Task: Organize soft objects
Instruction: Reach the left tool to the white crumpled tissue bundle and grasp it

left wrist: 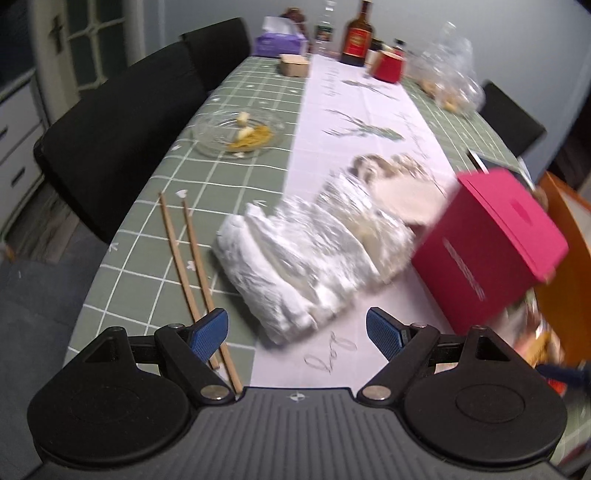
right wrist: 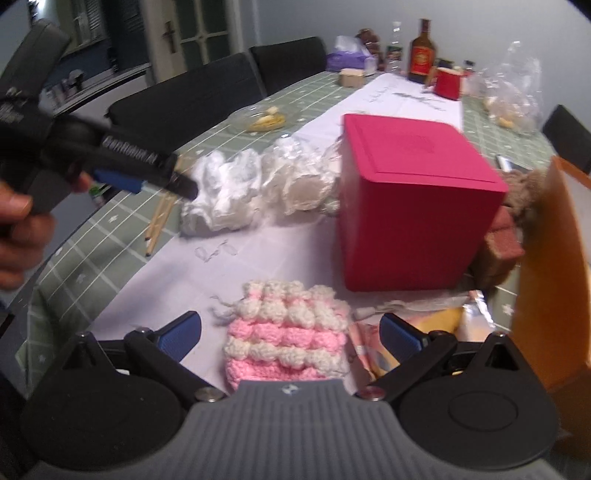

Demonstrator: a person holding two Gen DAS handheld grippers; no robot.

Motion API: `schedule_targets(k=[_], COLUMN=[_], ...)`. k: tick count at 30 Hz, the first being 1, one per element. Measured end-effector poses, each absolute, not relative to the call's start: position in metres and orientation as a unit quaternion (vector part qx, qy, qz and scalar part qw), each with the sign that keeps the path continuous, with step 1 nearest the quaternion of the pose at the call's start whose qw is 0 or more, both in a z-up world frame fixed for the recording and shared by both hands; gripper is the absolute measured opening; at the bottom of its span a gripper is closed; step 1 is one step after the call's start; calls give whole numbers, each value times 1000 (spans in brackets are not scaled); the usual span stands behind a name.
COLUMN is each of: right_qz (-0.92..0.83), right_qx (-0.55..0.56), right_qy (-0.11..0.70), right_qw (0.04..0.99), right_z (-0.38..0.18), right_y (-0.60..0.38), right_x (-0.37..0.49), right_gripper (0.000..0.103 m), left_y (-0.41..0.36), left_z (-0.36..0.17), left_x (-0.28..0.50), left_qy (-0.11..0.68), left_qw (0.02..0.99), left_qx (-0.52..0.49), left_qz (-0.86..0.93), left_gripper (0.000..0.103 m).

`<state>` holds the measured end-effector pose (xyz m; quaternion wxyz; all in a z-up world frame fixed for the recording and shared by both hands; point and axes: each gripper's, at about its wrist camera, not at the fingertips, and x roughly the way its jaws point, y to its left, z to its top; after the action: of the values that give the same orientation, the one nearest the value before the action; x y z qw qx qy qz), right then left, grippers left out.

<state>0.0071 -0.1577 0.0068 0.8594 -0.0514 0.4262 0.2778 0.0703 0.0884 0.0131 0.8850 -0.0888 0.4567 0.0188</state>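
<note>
A crumpled white, plastic-wrapped soft bundle lies on the pale table runner, just ahead of my left gripper, which is open with nothing between its blue pads. The same bundle shows in the right wrist view, with the left gripper's body hovering at its left, held by a hand. A pink and cream crocheted piece lies between the blue fingers of my open right gripper, which do not press on it. A magenta box stands behind it.
Two chopsticks lie left of the bundle. A glass dish with food scraps, a brown bottle, a red cup, a tissue box and a clear bag sit farther back. An orange container stands at right. Black chairs line the left edge.
</note>
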Motion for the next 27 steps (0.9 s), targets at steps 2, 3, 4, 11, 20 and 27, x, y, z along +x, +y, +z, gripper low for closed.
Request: schedule_targets(k=[2,3,4,11,20,27], right_qz=[299,301,302,339,342,339], right_qx=[-49,-50,-50,-84,-119,-118], right_qy=[434,441,447,445,440,444], right_qw=[848,844,841,825,822,821], right_z=[2,-1,-3,-8,-14,-16], right_y=[-157,-156,-155,-143,-141,-141], right_x=[14,18,22,26,25,25], right_gripper=[100,100,100,100,100,100], left_y=[97,100,103,113,112,109], left_z=[11,9,8,-11,-31,-38], left_x=[77,81,84,101,117,122], left_qy=[458,461,462,490,502,486], left_qw=[880,877,874,852,838,852], left_qx=[-122,-136,-148,-180,-213,-194], left_qz=[20,20,20,44,24,36], left_gripper=[99,99,99,88,77,77])
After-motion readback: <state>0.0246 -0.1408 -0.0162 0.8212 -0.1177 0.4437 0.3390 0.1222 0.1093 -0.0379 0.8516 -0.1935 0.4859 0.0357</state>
